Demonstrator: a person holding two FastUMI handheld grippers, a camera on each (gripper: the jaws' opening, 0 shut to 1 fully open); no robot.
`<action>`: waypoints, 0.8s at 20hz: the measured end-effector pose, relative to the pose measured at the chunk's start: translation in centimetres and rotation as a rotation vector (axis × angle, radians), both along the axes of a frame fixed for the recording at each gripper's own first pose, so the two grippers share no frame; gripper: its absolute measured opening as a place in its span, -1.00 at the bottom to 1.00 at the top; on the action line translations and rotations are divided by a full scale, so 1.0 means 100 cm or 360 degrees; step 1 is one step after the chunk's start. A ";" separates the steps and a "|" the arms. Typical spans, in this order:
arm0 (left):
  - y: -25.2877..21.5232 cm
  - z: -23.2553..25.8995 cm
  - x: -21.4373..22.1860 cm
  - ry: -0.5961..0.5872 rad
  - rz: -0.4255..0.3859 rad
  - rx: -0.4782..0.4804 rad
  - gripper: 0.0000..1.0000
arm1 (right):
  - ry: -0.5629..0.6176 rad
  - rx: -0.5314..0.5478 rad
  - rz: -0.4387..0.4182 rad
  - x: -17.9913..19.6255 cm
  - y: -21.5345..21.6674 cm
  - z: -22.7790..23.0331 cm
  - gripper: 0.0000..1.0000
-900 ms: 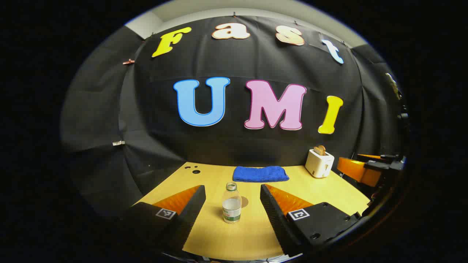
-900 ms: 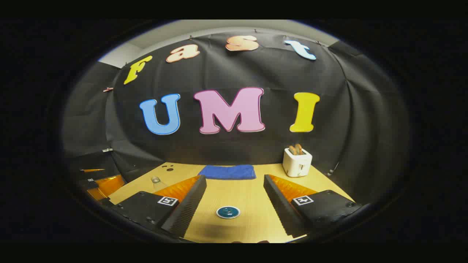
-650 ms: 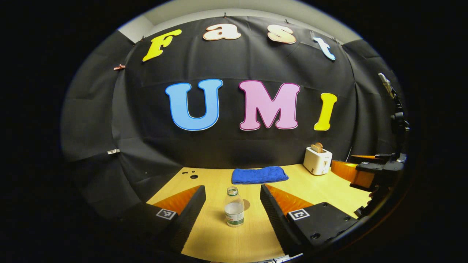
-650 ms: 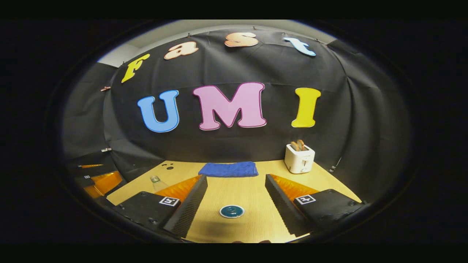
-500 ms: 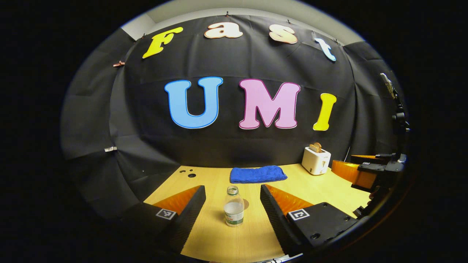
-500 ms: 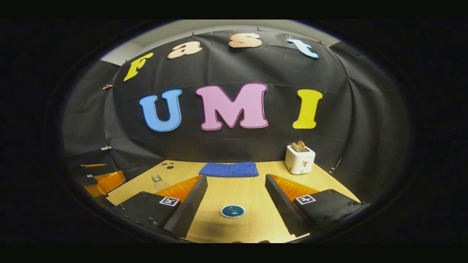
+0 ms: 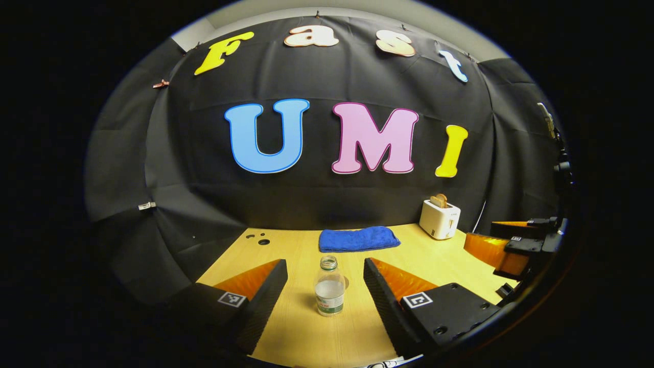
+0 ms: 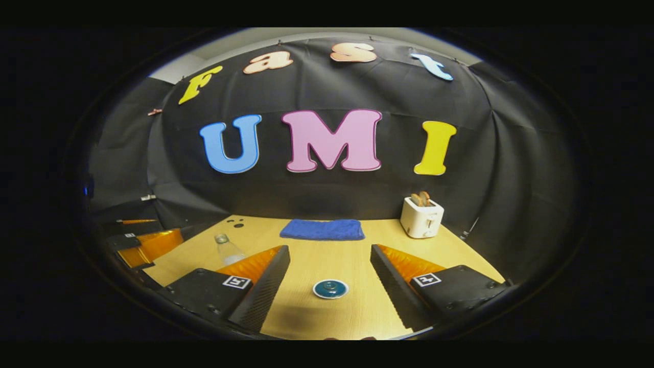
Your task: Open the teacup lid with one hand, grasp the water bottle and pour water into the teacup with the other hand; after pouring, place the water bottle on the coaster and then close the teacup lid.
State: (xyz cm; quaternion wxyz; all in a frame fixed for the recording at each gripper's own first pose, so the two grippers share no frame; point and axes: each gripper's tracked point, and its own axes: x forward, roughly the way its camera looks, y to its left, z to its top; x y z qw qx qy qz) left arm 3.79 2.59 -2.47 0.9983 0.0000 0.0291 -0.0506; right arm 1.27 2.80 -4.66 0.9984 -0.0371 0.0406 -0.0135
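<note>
I hold my left gripper (image 7: 325, 286) above the wooden table (image 7: 449, 258) with its two fingers spread wide and nothing between their pads. The water bottle (image 7: 329, 287) stands upright on the table straight ahead of that gap, clear of both fingers, its mouth uncapped and water filling its lower part. Just behind the bottle a small round brown disc, maybe the coaster (image 7: 346, 281), peeks out; I cannot tell for sure what it is. Farther behind the bottle, against the back wall, lies a folded blue cloth (image 7: 358, 238), and to the right of the cloth sits a white toaster (image 7: 439, 219) with bread in its slots.

My right gripper (image 8: 330, 289) is likewise wide open and empty. On the table ahead of its gap, touching neither finger, sits a round dark-teal lid with a small knob, the teacup lid (image 8: 330, 289); the cup beneath it I cannot make out. From this side the bottle (image 8: 228, 250) stands well to the left of the lid, beyond my left-hand finger.
</note>
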 end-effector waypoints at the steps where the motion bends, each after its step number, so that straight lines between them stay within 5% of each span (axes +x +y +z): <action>1: 0.000 -0.005 0.001 0.0028 -0.0006 -0.0018 0.92 | 0.0023 0.0018 0.0008 0.009 0.000 -0.010 0.96; 16: 0.011 -0.142 0.054 0.0225 -0.0043 0.0051 0.91 | 0.0106 -0.0053 -0.0064 0.111 -0.013 -0.164 0.97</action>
